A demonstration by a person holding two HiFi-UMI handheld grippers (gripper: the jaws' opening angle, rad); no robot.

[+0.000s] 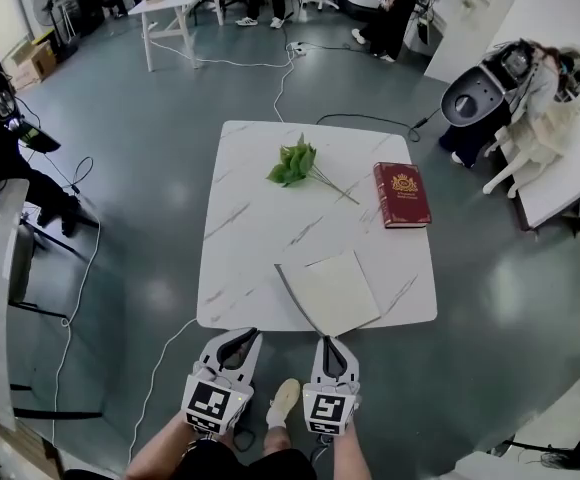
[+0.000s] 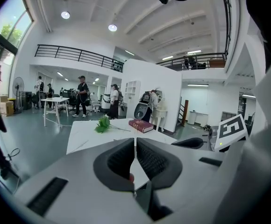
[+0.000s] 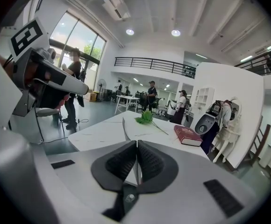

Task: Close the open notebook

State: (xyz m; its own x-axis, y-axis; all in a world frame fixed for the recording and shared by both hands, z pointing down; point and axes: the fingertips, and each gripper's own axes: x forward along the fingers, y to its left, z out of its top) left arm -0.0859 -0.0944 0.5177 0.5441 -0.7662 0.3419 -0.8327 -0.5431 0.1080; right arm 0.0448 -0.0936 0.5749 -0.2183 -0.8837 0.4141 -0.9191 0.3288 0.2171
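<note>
The notebook [image 1: 332, 293] lies near the front edge of the white marble table [image 1: 250, 238], showing a pale face. Its thin dark cover stands partly raised along the left side [image 3: 124, 129]. My left gripper [image 1: 238, 340] [image 2: 135, 141] and right gripper [image 1: 330, 346] [image 3: 137, 143] hover side by side just off the table's front edge, short of the notebook. Both are shut with nothing between their pads, and neither touches the notebook. In the left gripper view my own jaws hide the notebook.
A red hardcover book [image 1: 401, 195] [image 3: 188, 135] lies at the table's right. A green leafy sprig [image 1: 293, 163] [image 2: 103, 123] rests towards the far side. A chair [image 1: 20, 258] and floor cables are on the left, with a white machine [image 1: 475, 93] at the far right and people at the back.
</note>
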